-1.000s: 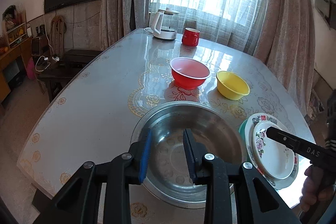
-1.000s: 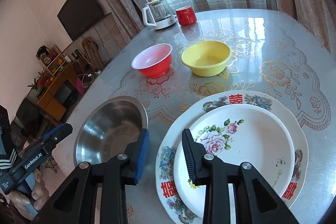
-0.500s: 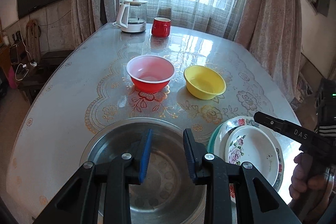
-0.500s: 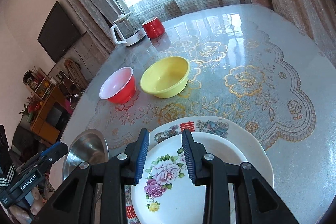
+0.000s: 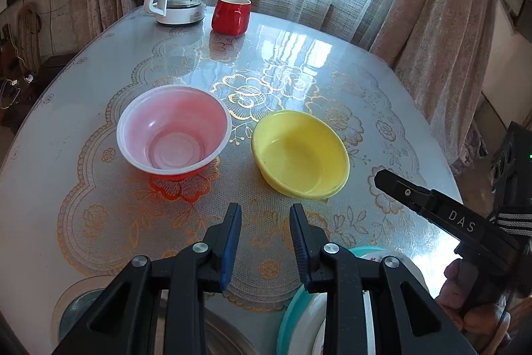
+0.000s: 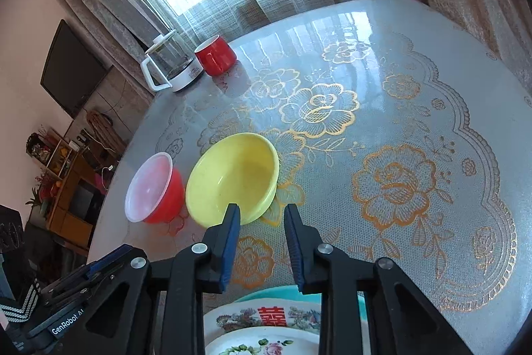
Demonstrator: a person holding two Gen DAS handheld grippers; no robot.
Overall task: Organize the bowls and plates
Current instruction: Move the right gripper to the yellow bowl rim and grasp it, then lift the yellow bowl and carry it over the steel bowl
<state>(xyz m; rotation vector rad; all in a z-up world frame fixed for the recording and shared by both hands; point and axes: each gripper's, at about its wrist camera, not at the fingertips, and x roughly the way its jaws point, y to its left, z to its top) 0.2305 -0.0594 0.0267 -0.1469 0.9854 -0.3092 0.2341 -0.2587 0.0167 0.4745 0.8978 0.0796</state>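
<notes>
A: Status? Where are the bowls?

B: Red plastic bowl with a pale inside [image 5: 173, 135] and yellow plastic bowl [image 5: 301, 153] sit side by side mid-counter, close but apart, both upright and empty. Flowered plates [image 6: 266, 331] are stacked at the near edge, and a steel basin rim [image 5: 216, 335] shows under the left gripper [image 5: 264, 242].

A: Fingers?

B: Left fingers are apart with nothing between them. Right gripper [image 6: 259, 242] is closing, also empty, just short of the yellow bowl's near rim.

A: How will it handle?

B: My guess is light, stiff and thin-walled. It should slide easily on the glossy counter [image 6: 415, 88]. I'd pinch the rim with one finger inside and one outside. Plates look ceramic, so heavier and chippable.
</notes>
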